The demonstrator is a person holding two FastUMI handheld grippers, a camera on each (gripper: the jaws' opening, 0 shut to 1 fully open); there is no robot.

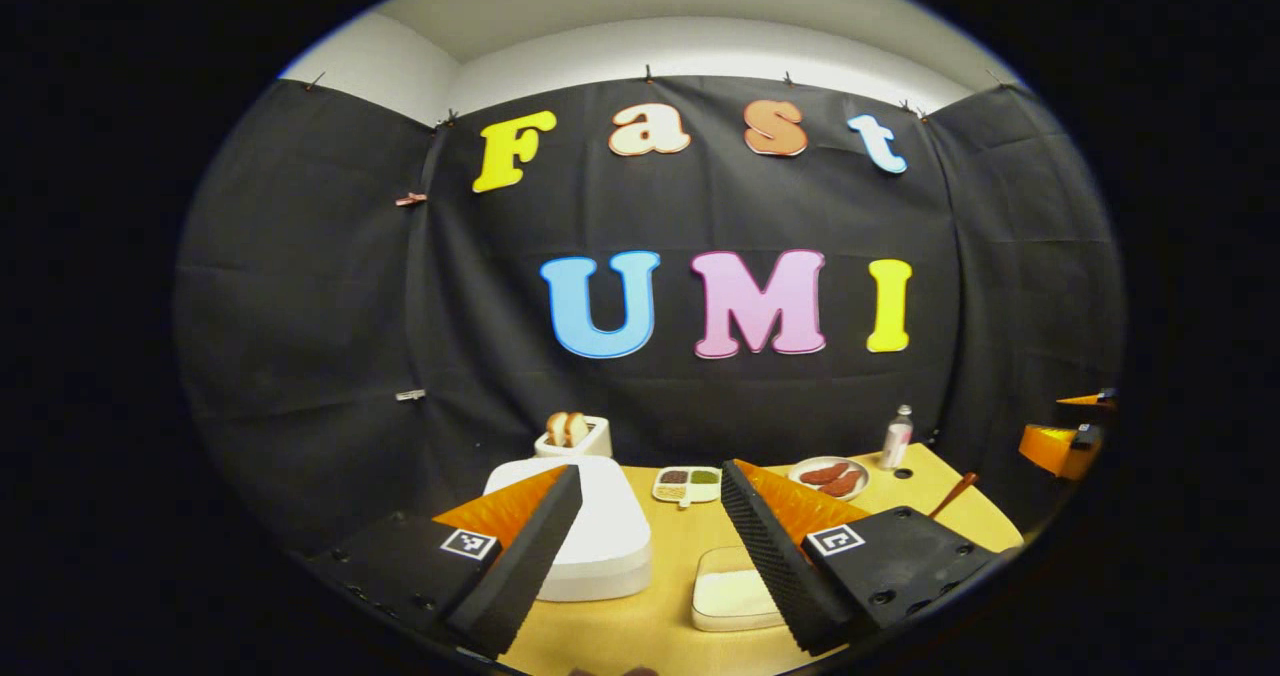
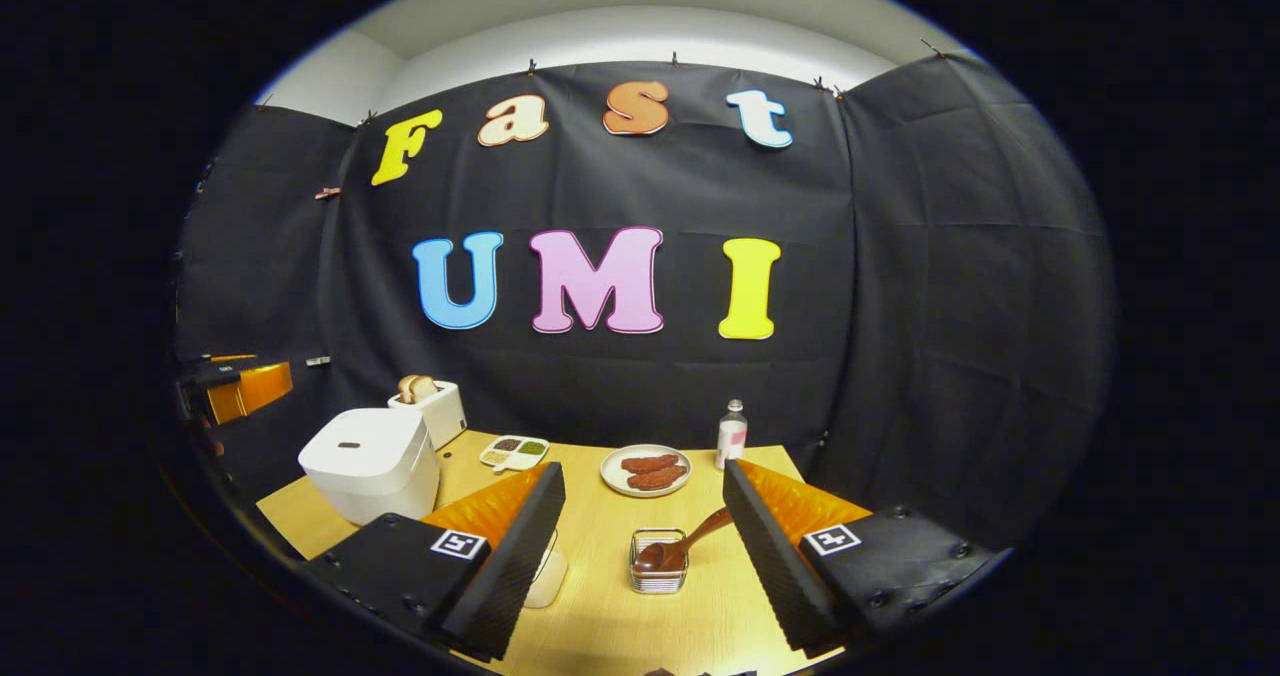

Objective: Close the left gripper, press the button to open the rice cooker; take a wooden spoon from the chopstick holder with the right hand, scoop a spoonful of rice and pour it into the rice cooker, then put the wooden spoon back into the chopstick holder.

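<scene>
A white rice cooker (image 1: pixel 600 526) stands with its lid down at the table's left, just beyond my left gripper (image 1: pixel 650 471), which is open and holds nothing. A shallow white dish of rice (image 1: pixel 735 591) lies partly behind one of its fingers. In the right gripper view the cooker (image 2: pixel 370 461) is at the left, and a small wire chopstick holder (image 2: pixel 658 574) stands ahead with a dark wooden spoon (image 2: pixel 690 544) leaning in it. My right gripper (image 2: pixel 642 468) hovers open above and short of the holder. The rice dish (image 2: pixel 548 576) peeks out beside its finger.
On the wooden table (image 2: pixel 600 536) at the back stand a toaster with bread (image 2: pixel 430 406), a divided tray of grains (image 2: pixel 514 451), a plate of sausages (image 2: pixel 610 471) and a small bottle (image 2: pixel 732 434). Black cloth walls close off the table's back and sides.
</scene>
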